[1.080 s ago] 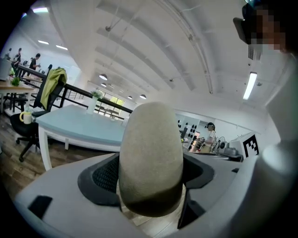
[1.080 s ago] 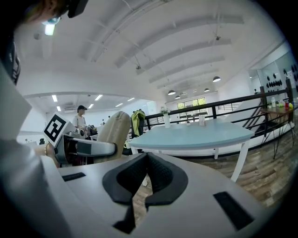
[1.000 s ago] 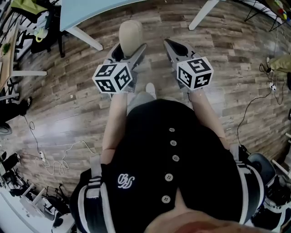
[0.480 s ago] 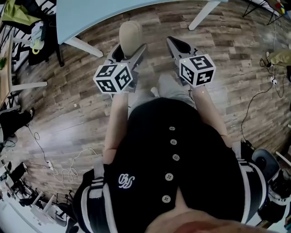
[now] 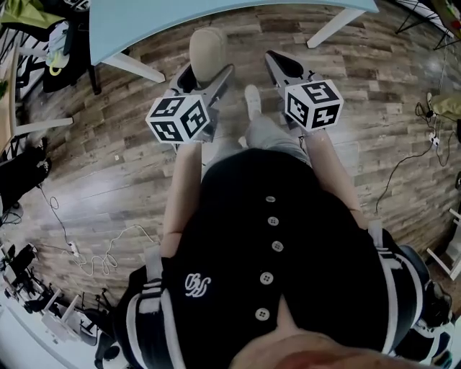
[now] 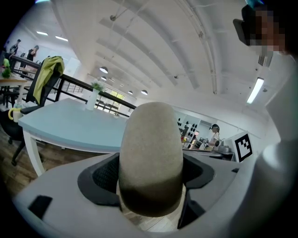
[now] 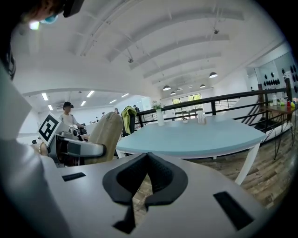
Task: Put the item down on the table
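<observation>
A beige, egg-shaped item (image 5: 207, 50) stands upright between the jaws of my left gripper (image 5: 207, 72), which is shut on its lower part. In the left gripper view the item (image 6: 151, 148) fills the middle and hides most of what lies ahead. The light blue table (image 5: 216, 14) lies just beyond it, its top (image 6: 70, 128) a little further on and lower than the item's tip. My right gripper (image 5: 279, 63) hangs beside it, shut with nothing between its pads (image 7: 160, 175). The right gripper view shows the item (image 7: 106, 135) to the left and the table (image 7: 200, 135) ahead.
White table legs (image 5: 133, 65) slant down to the wooden floor (image 5: 108, 166). A dark chair with a yellow-green jacket (image 5: 54, 50) stands at the table's left. Cables (image 5: 94, 256) trail on the floor at left and right. The person's shoe (image 5: 251, 97) is between the grippers.
Both grippers have moved forward toward the table, with the item still in the left one. More of the tabletop shows at the top of the head view. A foot has stepped forward.
</observation>
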A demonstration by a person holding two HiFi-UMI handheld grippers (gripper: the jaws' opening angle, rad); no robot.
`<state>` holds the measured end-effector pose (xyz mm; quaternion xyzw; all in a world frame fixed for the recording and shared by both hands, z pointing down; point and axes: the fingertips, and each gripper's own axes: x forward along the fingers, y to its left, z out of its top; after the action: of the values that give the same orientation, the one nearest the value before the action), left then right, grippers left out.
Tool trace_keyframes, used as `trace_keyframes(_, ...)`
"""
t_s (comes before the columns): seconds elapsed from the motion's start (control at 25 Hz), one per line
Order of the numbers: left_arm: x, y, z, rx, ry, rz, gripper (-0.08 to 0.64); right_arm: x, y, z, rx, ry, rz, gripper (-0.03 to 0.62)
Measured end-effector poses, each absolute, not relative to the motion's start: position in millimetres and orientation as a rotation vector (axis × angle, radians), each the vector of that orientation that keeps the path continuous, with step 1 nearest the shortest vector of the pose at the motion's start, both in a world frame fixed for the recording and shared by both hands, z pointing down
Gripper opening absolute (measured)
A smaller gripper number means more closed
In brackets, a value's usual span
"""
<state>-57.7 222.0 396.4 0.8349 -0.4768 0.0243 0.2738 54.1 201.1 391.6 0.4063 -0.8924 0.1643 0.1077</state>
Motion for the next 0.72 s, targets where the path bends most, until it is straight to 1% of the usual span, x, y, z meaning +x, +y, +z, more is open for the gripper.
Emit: trace_keyframes(0.72, -55.2, 21.8, 365.1, 2.242, -1.436, 0.022, 0.388, 58.4, -1.1, 363.8, 1.073, -2.727, 0.409, 0.011)
